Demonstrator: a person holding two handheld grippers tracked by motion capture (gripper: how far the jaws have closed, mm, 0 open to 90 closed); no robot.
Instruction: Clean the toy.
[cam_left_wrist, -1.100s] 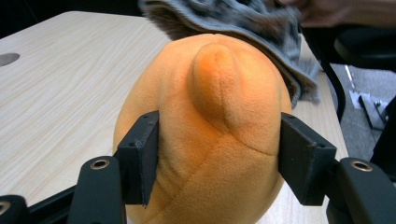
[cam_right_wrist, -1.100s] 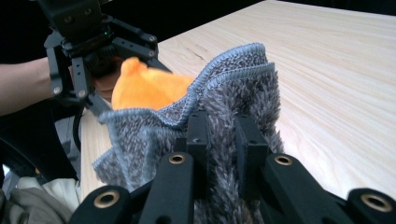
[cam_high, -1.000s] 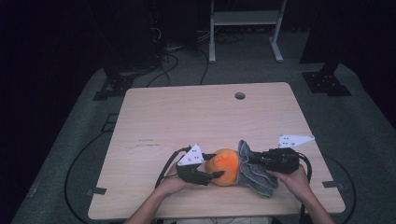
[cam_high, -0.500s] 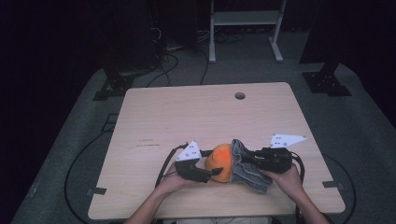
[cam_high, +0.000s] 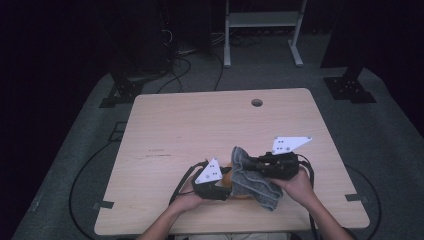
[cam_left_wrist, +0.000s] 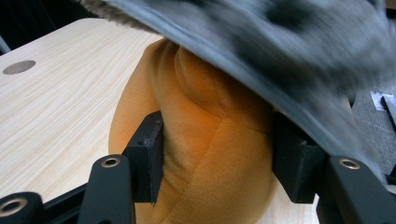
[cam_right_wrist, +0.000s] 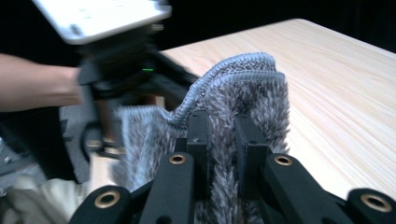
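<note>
Pale wooden table (cam_high: 200, 125) carries one orange plush (cam_left_wrist: 205, 154) and one grey shaggy cloth (cam_high: 252, 180), both near its front edge. My left gripper view reveals the plush under the cloth; my left gripper (cam_left_wrist: 217, 158), just closing, squeezes it. My right gripper (cam_right_wrist: 223, 135) pinches the cloth tight.

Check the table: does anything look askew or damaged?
Nothing looks damaged. The grey cloth, pinched by the right hand-held gripper, drapes over the orange plush, which the left hand-held gripper squeezes.
</note>
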